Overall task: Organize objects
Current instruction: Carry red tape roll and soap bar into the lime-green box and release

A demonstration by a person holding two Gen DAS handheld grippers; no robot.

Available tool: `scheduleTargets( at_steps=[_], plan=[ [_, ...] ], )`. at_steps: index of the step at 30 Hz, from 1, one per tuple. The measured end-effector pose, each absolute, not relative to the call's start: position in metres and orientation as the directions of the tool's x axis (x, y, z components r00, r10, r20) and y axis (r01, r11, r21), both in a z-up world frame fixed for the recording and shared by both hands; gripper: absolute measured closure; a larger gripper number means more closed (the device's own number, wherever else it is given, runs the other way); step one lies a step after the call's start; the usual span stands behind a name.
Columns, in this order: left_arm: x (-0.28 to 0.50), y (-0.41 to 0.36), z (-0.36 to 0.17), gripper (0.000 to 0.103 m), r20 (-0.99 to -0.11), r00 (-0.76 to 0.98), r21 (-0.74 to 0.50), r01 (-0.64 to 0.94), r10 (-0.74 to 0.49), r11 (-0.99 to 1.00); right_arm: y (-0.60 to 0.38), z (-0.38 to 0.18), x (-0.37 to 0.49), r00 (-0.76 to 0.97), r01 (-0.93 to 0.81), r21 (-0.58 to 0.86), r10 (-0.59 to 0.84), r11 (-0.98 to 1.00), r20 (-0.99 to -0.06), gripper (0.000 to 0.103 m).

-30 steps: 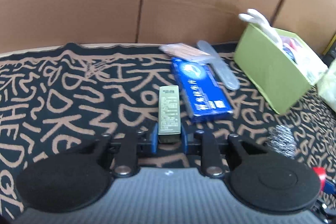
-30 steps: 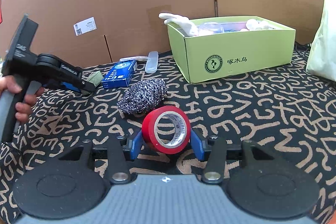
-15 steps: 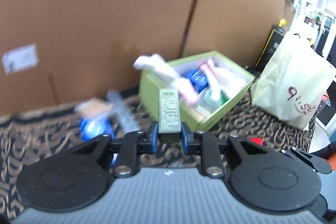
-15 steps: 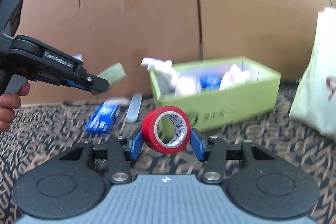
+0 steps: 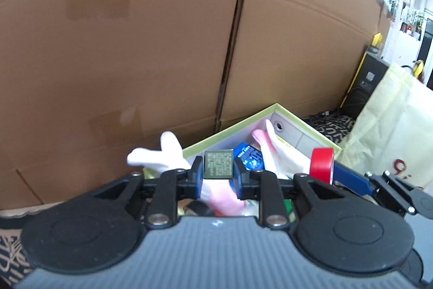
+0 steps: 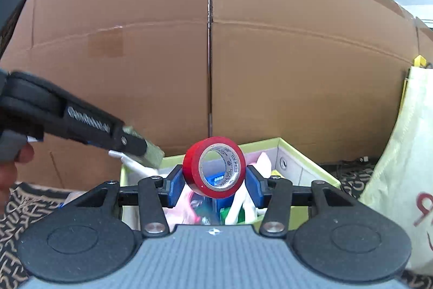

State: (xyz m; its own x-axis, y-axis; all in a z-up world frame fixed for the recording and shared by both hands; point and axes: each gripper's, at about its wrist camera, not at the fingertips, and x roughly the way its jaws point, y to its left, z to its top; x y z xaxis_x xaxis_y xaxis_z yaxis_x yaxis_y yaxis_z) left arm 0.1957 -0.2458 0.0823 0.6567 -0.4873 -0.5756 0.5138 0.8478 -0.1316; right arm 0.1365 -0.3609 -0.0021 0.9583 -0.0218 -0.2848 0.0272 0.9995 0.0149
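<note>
Both pairs of jaws are closed on cargo: the left gripper [image 5: 218, 176] pinches a small olive carton [image 5: 218, 164] end-on between its blue pads, and the right gripper [image 6: 213, 184] clamps a red tape roll [image 6: 214, 167] across its flat sides, the roll's hole facing the camera. Each load hangs in the air over the green box [image 6: 305, 153], the carton near the box's left end and the tape toward its middle; in the left view the tape [image 5: 322, 165] shows just to the right of the carton, so the two tools are close together. Inside the box lie a white glove [image 5: 162, 156] draped over the left rim, a pink glove [image 5: 266, 142], and a blue pack [image 5: 249, 157], so free floor looks scarce. The step in hand appears to be the drop into the box. To do it well, I would lower each load until it sits just above the contents before letting go, since a tape roll released on its edge may roll or bounce out. Release one at a time, keeping the tools from knocking together, and aim the carton clear of the white glove on the rim. A pale bag [image 6: 400, 180] stands just right of the box, against the cardboard wall [image 6: 297, 58].
</note>
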Motion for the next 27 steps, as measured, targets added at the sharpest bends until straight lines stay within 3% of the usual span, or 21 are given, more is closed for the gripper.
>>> scheduleTargets(
  at_steps=[2, 3, 4, 5, 6, 8, 11, 14, 22, 27],
  plan=[
    [0.208, -0.253, 0.074, 0.08, -0.579, 0.659, -0.132, 0.505, -0.48, 0.853, -0.365, -0.006, 0.151, 0.96, 0.038, 0.016, -0.032, 0.999, -0.28, 0.05],
    [0.212, -0.254, 0.069, 0.066, -0.572, 0.668, -0.126, 0.502, -0.476, 0.856, -0.367, -0.009, 0.157, 0.96, 0.045, 0.018, -0.038, 0.999, -0.278, 0.05],
    [0.214, -0.255, 0.063, 0.051, -0.569, 0.676, -0.115, 0.498, -0.468, 0.86, -0.369, -0.014, 0.164, 0.96, 0.046, 0.018, -0.039, 0.999, -0.277, 0.043],
    [0.216, -0.254, 0.057, 0.022, -0.567, 0.687, -0.107, 0.486, -0.455, 0.868, -0.371, -0.02, 0.17, 0.955, 0.04, 0.014, -0.034, 0.999, -0.296, 0.037],
    [0.215, -0.251, 0.052, 0.009, -0.56, 0.703, -0.102, 0.466, -0.438, 0.879, -0.373, -0.027, 0.174, 0.94, 0.047, 0.007, -0.042, 0.999, -0.338, 0.033],
    [0.21, -0.241, 0.043, 0.005, -0.537, 0.726, -0.095, 0.453, -0.429, 0.886, -0.378, -0.04, 0.176, 0.925, 0.084, 0.0, -0.078, 0.996, -0.371, 0.033],
    [0.204, -0.231, 0.036, 0.0, -0.537, 0.729, -0.086, 0.453, -0.424, 0.887, -0.386, -0.05, 0.161, 0.939, 0.103, 0.024, -0.09, 0.994, -0.333, 0.032],
    [0.196, -0.226, 0.035, 0.0, -0.539, 0.728, -0.086, 0.452, -0.423, 0.888, -0.387, -0.046, 0.146, 0.947, 0.126, 0.07, -0.099, 0.99, -0.305, 0.024],
    [0.149, -0.2, 0.052, 0.0, -0.541, 0.701, -0.125, 0.48, -0.465, 0.868, -0.375, -0.02, 0.096, 0.962, 0.081, 0.142, -0.04, 0.986, -0.269, 0.018],
    [0.102, -0.166, 0.049, 0.0, -0.587, 0.711, -0.078, 0.426, -0.387, 0.901, -0.355, -0.018, 0.064, 0.955, 0.028, 0.168, 0.023, 0.985, -0.296, 0.016]
  ],
)
